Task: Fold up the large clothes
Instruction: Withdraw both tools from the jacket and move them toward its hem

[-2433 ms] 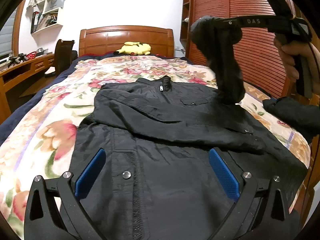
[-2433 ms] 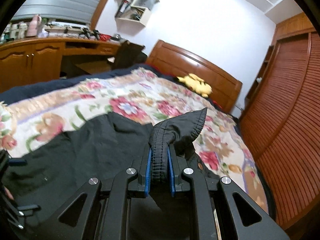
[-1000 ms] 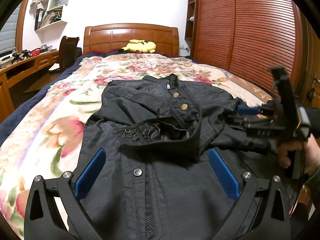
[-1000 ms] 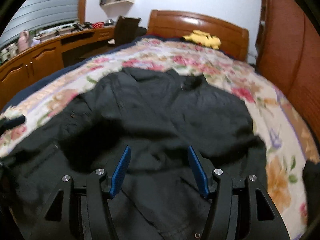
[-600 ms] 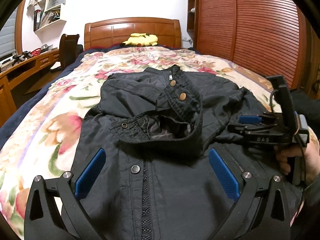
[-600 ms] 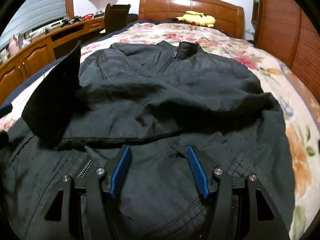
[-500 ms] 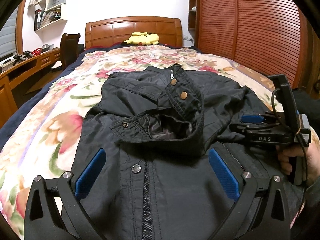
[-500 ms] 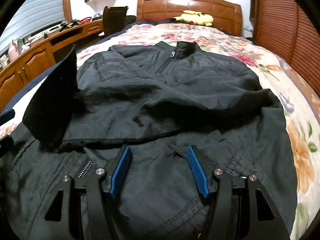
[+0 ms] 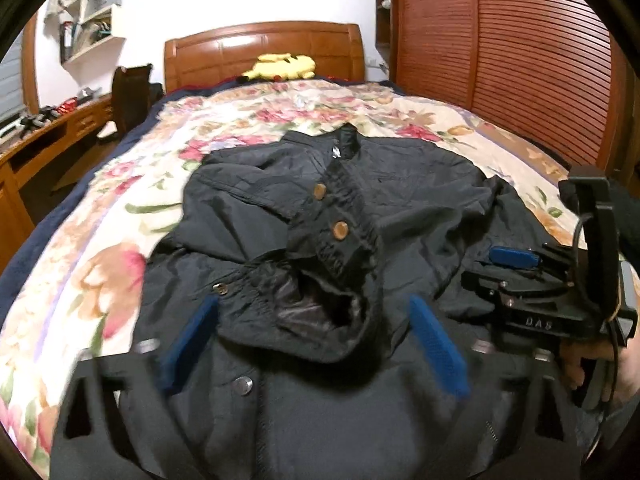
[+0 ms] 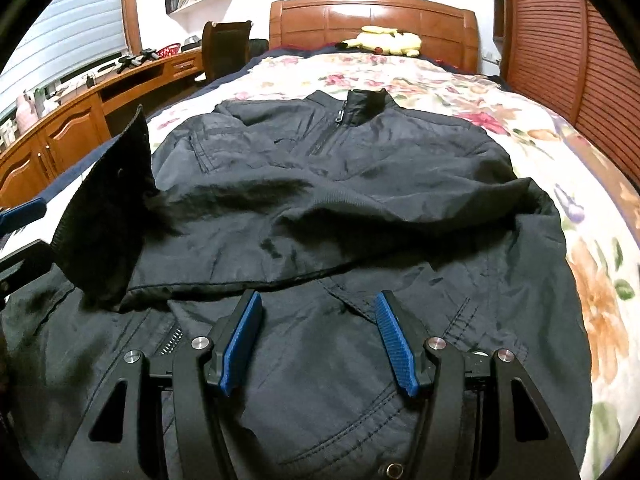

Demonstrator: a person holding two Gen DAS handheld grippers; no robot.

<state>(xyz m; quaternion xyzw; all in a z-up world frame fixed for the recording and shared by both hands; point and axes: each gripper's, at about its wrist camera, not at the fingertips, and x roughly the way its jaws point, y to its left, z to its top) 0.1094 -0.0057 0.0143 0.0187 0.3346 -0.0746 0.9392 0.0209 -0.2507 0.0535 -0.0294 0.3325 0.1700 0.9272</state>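
Note:
A black jacket lies face up on the bed, collar toward the headboard, with both sleeves folded across its chest. The cuff with two brown buttons lies in the middle, standing up a little. My left gripper is open, its blue pads on either side of that cuff, just above the jacket. My right gripper is open and empty over the jacket's lower right part. It also shows in the left wrist view, low at the right. The cuff stands at the left in the right wrist view.
The jacket lies on a floral bedspread. A yellow plush toy sits by the wooden headboard. A slatted wooden wardrobe runs along the right. A desk and chair stand at the left.
My right gripper carried the sleeve over the chest, let it go and opened, then drew back low at the right. My left gripper has just moved forward to the cuff.

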